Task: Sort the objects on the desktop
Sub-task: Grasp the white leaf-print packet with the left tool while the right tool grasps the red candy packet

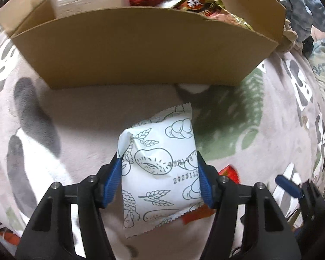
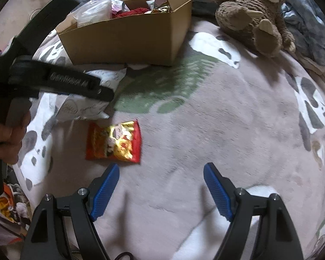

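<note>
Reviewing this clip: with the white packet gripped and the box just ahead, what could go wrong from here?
1. The left hand-held gripper pinches the soft white packet near its middle; it may slip or get crushed.
2. The cardboard box already looks full, with a snack bag overhanging its rim, so the packet may slide back out.
3. The open right hand-held gripper hovers near the red packet and could nudge it.

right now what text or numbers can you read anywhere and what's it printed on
"2025112", cut off by the blue pad: white bread-print packet held in the left gripper.
Faint line above that date: too blurred.
Red and gold snack bag in the cardboard box: logo characters, unreadable.
Red snack packet on the blanket: print too blurred.
</note>
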Demonstrator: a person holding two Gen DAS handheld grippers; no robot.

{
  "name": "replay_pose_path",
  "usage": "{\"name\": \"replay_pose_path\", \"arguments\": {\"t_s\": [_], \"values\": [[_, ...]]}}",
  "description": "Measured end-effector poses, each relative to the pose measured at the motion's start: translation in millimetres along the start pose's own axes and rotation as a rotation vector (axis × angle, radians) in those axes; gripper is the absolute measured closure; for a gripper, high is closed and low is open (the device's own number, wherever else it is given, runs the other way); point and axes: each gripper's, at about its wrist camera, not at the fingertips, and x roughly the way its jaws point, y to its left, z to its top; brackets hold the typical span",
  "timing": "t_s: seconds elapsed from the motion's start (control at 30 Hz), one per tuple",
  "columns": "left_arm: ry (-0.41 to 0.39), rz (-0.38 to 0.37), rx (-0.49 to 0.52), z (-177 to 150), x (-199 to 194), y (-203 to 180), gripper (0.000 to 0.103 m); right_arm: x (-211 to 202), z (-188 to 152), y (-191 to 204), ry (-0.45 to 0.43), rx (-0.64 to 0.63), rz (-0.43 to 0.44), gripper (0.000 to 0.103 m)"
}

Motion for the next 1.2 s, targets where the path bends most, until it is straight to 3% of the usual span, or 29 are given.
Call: {"name": "replay_pose_path", "arguments": {"t_s": [0.17,0.47,0.87,0.93,0.97,1.0,1.07,1.1,1.2], "values": [[-0.005,0.042,0.021,-12.1,-9.2,11.1,0.043,9.9,8.3,13.0,0.009,-0.012,0.049,0.022],[-0.016,0.129,0.037,-32.7,-22.3,36.5,0.043,38.4,22.0,42.8,0.04,-0.083,0.039,0.022],[-0.045,0.203,0.091,-45.2,-30.9,37.4,0.042,52.2,23.5,74.3,0.054,-0.147,0.019,0.019],[-0.045,0.208,0.082,-37.6,-25.8,33.9,0.042,55.0,21.2,79.4,0.05,-0.168,-0.018,0.021],[-0.047,0.212,0.083,-38.3,-26.7,33.7,0.042,55.0,20.0,80.1,0.044,-0.169,-0.019,0.027],[-0.049,0.215,0.085,-54.9,-23.6,43.3,0.042,54.5,19.3,79.9,0.04,-0.166,-0.012,0.032],[-0.053,0.224,0.09,-56.9,-25.7,43.7,0.042,52.5,18.2,78.0,0.04,-0.159,0.005,0.038],[-0.056,0.228,0.091,-58.8,-25.1,63.0,0.042,51.0,17.7,77.2,0.041,-0.158,0.019,0.042],[-0.064,0.233,0.091,-59.8,-28.0,71.3,0.042,45.6,15.8,77.9,0.041,-0.162,0.041,0.046]]}}
